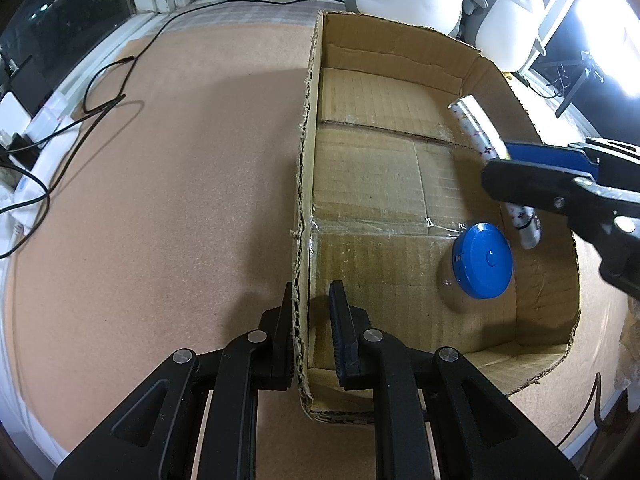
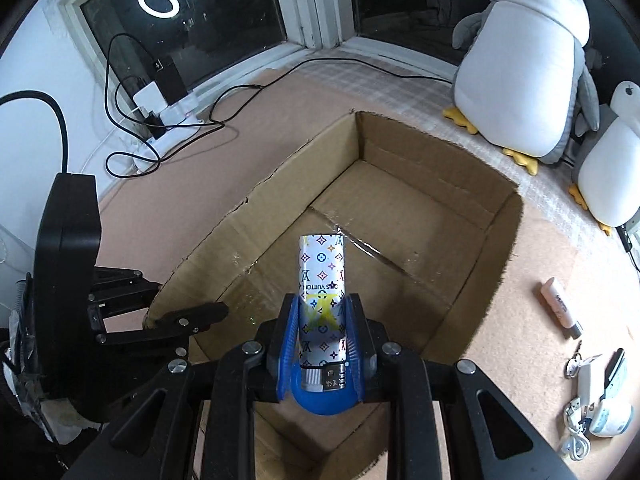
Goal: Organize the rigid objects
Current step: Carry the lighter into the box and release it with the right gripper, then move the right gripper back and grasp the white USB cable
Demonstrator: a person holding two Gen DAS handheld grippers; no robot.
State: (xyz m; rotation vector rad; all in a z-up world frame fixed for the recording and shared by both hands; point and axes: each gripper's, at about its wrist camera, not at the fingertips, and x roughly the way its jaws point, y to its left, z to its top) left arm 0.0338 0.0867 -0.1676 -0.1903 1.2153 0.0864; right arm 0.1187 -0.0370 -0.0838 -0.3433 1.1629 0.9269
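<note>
Lighter (image 2: pixel 322 280) above cardboard box (image 2: pixel 416 184) on pinkish mat (image 1: pixel 180 160)

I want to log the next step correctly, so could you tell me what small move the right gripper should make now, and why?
Probably lower it a little and open. The right gripper is shut on the patterned lighter, already over the cardboard box, whose side wall the left gripper clamps; aim beside the blue round case lying inside.
</note>
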